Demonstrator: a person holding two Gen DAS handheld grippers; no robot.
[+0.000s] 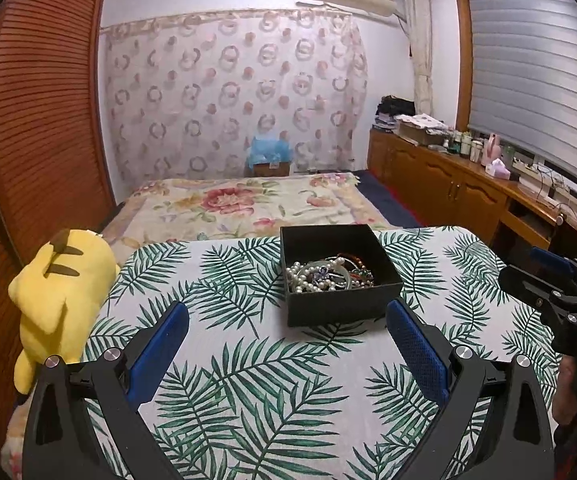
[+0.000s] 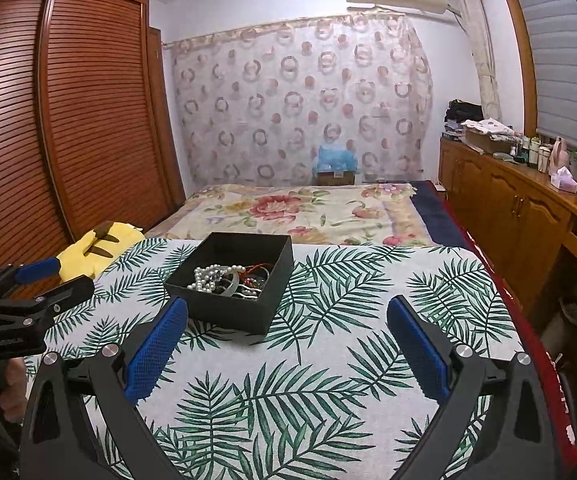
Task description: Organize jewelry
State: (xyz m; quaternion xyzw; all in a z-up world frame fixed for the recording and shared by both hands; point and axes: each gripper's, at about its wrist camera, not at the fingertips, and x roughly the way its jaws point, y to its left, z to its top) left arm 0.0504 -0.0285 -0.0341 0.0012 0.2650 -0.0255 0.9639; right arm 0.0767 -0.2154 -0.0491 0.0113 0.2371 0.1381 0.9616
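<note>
Jewelry [image 1: 330, 274] is lying tangled in one open black box [image 1: 340, 312]: one white pearl strand [image 2: 212, 276], one pale bangle [image 2: 234, 286] and several red and dark pieces too small to count. Box is sitting on the bench [image 1: 288, 400], which is wearing a palm-leaf cloth, toward its far edge. Two grippers are hovering over the near side: left gripper [image 1: 286, 322] and right gripper [image 2: 288, 316], each spreading its blue fingers wide and gripping nothing. One yellow plush toy [image 1: 62, 300] is resting at the bench's left edge.
</note>
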